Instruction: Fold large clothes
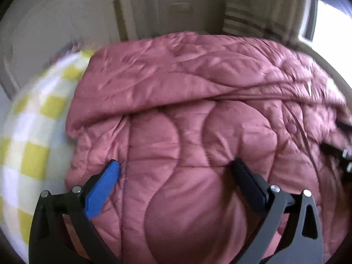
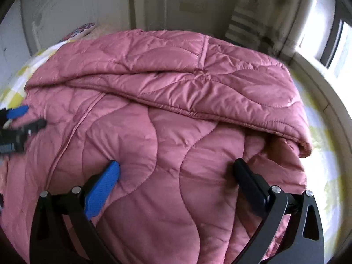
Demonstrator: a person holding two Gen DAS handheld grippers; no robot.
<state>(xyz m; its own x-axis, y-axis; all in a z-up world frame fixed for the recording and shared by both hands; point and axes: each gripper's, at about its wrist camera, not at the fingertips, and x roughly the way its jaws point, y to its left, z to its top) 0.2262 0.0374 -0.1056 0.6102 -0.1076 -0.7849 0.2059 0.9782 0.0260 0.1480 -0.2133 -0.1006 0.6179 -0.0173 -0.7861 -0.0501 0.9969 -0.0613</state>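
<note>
Left gripper [image 1: 176,171] and right gripper [image 2: 176,171]: fingers spread wide, grasping nothing, tips at the near panel of the pink coat [image 2: 167,114], which lies on the checked sheet [image 1: 33,132]. Recommended: pinch both near corners evenly, then lift toward the far flap [image 2: 198,83].

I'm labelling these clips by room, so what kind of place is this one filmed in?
Most likely a bedroom. The pink quilted jacket lies on a yellow and white checked sheet that looks like bedding, a pale panelled door stands behind it, and a bright window is on the right.
</note>
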